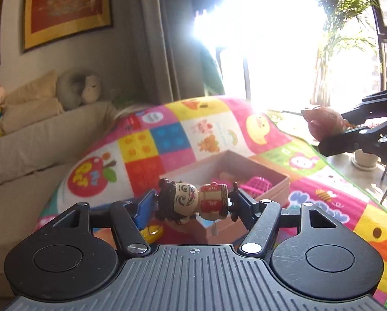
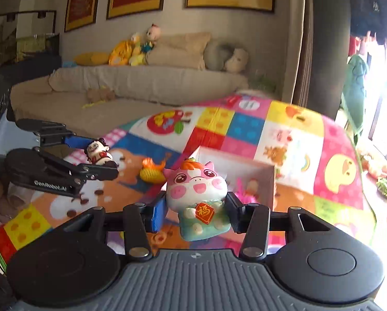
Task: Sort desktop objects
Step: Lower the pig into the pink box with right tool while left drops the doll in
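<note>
Doll (image 1: 193, 202): wooden, black hair, red body, lying sideways, clamped in left tool (image 1: 192, 203) above box (image 1: 260, 171).
Pig (image 2: 197, 197): pink face, orange tuft, teal body w/ red tag, upright, pinched in right tool (image 2: 196, 211).
Box: open, on colourful mat (image 1: 167, 140), pink basket (image 1: 255, 182) inside.

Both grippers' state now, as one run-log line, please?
left gripper: shut on doll figurine | right gripper: shut on pig figurine | box: open

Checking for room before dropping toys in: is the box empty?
Not empty. The open box already holds a pink basket and another small toy.
</note>
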Demonstrator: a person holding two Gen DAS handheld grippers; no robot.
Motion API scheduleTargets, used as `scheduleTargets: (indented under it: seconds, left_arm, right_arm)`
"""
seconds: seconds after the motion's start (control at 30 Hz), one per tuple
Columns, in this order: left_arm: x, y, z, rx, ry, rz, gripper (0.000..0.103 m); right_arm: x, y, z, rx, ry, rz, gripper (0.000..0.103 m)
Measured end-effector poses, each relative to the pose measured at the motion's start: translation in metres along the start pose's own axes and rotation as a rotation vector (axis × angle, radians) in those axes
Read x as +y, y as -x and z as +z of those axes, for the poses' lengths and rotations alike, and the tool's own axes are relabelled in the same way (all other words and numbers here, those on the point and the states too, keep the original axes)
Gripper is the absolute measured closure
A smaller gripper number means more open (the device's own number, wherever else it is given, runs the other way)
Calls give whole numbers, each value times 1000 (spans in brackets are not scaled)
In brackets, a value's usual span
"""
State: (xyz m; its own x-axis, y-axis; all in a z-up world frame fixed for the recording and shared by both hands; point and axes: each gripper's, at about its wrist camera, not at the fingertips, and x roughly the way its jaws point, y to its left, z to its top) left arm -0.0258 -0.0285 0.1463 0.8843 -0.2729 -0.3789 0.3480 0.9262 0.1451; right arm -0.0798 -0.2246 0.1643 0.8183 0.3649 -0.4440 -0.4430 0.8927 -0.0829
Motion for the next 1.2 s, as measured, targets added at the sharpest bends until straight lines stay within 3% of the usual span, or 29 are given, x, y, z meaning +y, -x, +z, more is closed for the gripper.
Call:
scheduleTargets:
  seconds: [0.2,0.3,0.47,0.57,0.63,0.77,0.97,1.07,1.2]
  left_arm:
    - [-10,-67,33,-20,26,-37,32]
    - [-6,-107,39,-5,50,-55,32]
    - [25,-157,38,67,201,-52,29]
    - [53,-143,15,76,263,2,18]
    - [61,-126,-7,87,243,62,11]
    - [69,-99,-58,148,183,210,9]
    - [101,-71,-110,197,363,338,7]
    - [113,-62,-122,195,431,362,6]
    - [114,-64,-130,204,462,308,6]
  right_arm:
    - [-35,-17,42,-65,-43,-69,55]
    - [-55,-51,55,-24,-92,-70,55]
    - [-83,-123,71,46,-166,-70,54]
    - [-96,-154,73,86,-195,-114,53]
    - [-99,-160,69,94,-199,-121,53]
    - [-93,-164,57,119,-191,-125,50]
    - [-52,-192,61,179,-169,-57,42]
    - [-13,-212,71,210,-121,26,37]
    - [35,-257,82,308,-116,145,31]
